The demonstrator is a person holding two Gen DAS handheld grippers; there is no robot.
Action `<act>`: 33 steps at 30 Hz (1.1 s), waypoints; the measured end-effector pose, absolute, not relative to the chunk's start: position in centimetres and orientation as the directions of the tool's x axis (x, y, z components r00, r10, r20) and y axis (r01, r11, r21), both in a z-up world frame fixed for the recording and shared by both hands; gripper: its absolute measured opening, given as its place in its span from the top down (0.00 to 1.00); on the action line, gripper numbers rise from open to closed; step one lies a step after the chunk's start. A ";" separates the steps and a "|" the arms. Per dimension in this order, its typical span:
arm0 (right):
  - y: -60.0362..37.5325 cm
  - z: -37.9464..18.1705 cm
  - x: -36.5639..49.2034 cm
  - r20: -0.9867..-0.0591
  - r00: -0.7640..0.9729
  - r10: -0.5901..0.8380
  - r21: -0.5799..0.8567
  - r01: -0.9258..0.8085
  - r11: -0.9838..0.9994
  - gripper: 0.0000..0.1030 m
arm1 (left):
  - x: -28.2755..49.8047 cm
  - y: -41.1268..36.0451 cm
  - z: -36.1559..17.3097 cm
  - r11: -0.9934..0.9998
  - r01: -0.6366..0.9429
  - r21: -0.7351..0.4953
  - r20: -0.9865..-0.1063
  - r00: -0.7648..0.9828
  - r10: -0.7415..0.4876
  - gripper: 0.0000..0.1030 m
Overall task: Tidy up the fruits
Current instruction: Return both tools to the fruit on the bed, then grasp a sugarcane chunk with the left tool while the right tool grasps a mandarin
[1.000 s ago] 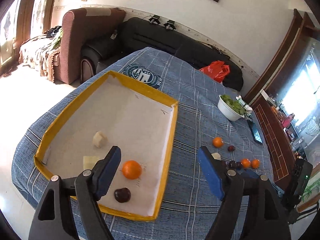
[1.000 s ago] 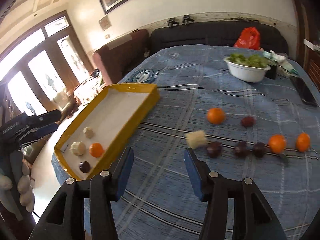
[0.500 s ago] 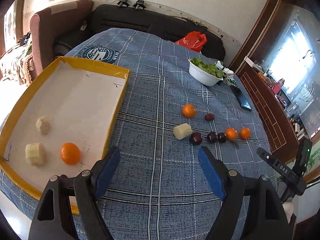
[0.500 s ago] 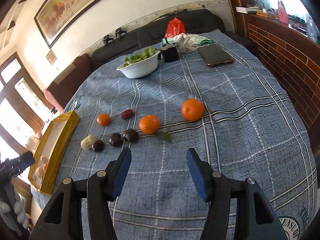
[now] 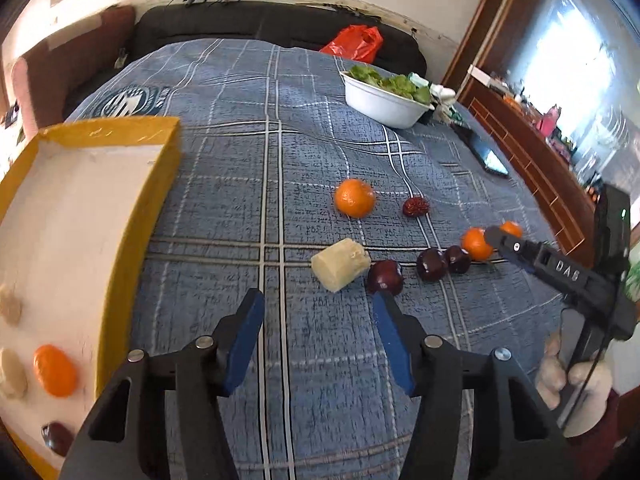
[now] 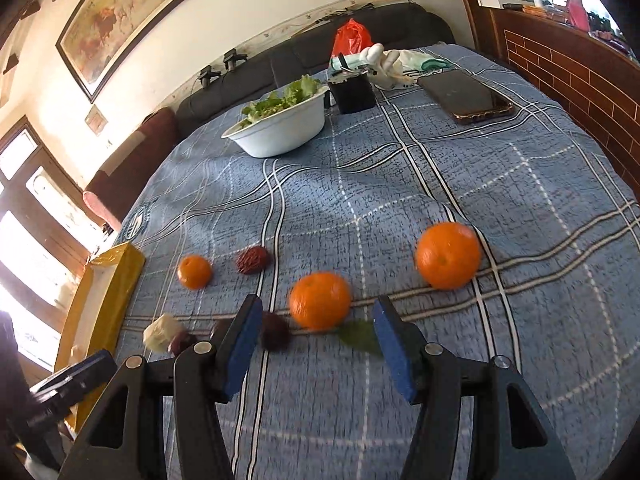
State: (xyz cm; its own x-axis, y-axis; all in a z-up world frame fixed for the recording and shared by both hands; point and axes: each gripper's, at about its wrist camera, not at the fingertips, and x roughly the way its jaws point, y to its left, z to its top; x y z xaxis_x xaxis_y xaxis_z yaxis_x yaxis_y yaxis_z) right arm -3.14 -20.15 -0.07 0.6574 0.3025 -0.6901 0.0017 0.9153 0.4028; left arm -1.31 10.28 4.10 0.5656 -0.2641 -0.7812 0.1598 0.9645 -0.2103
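Bright daylight glares through my window (image 5: 576,80); fisheye edges bend dark, and nearby oranges (image 6: 320,300) blur.

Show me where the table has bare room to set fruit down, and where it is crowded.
Bare cloth lies between the yellow tray and the lone orange, and in front of the phone, right of the nearest orange. The tray's far half is bare. Crowded: the fruit row around the pale chunk and plums.
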 end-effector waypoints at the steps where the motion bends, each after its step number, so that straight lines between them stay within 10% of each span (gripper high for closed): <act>1: -20.0 -0.3 -2.7 -0.691 0.658 0.300 0.401 0.003 0.916 0.40 | -0.9 9.8 3.9 0.967 0.171 -0.188 -0.781 0.571 -0.253 0.46; 11: -20.7 -1.8 -1.0 -0.689 0.642 0.336 0.435 -0.005 0.901 0.40 | 2.2 7.4 2.3 0.940 0.312 -0.138 -0.774 0.558 -0.299 0.46; 15: -20.7 -1.9 -1.1 -0.686 0.642 0.342 0.442 -0.005 0.897 0.51 | 2.4 7.5 2.3 0.928 0.342 -0.145 -0.773 0.547 -0.323 0.64; 33: -19.6 -1.9 -1.1 -0.692 0.639 0.337 0.404 -0.044 0.914 0.53 | 2.7 7.3 1.8 0.928 0.332 -0.167 -0.764 0.551 -0.335 0.61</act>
